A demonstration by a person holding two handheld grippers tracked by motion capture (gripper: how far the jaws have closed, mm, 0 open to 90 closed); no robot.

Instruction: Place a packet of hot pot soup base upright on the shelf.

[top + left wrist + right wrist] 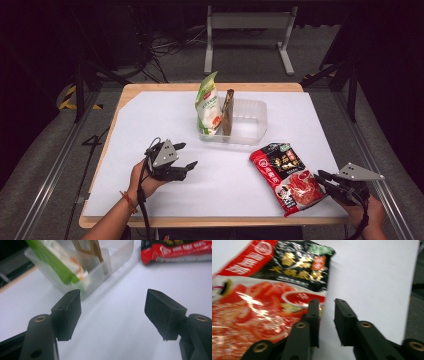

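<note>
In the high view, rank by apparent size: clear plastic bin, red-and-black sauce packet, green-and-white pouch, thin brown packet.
1. Clear plastic bin
2. Red-and-black sauce packet, close to the bin; nearer the camera, so unsure
3. Green-and-white pouch
4. Thin brown packet

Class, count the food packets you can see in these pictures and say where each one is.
3. A green packet and a brown packet stand in the clear tub; a red packet lies flat on the table by the right gripper.

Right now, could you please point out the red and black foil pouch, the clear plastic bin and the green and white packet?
red and black foil pouch (287, 176), high view, centre.
clear plastic bin (253, 122), high view, right wall.
green and white packet (208, 106), high view, front face.
</note>
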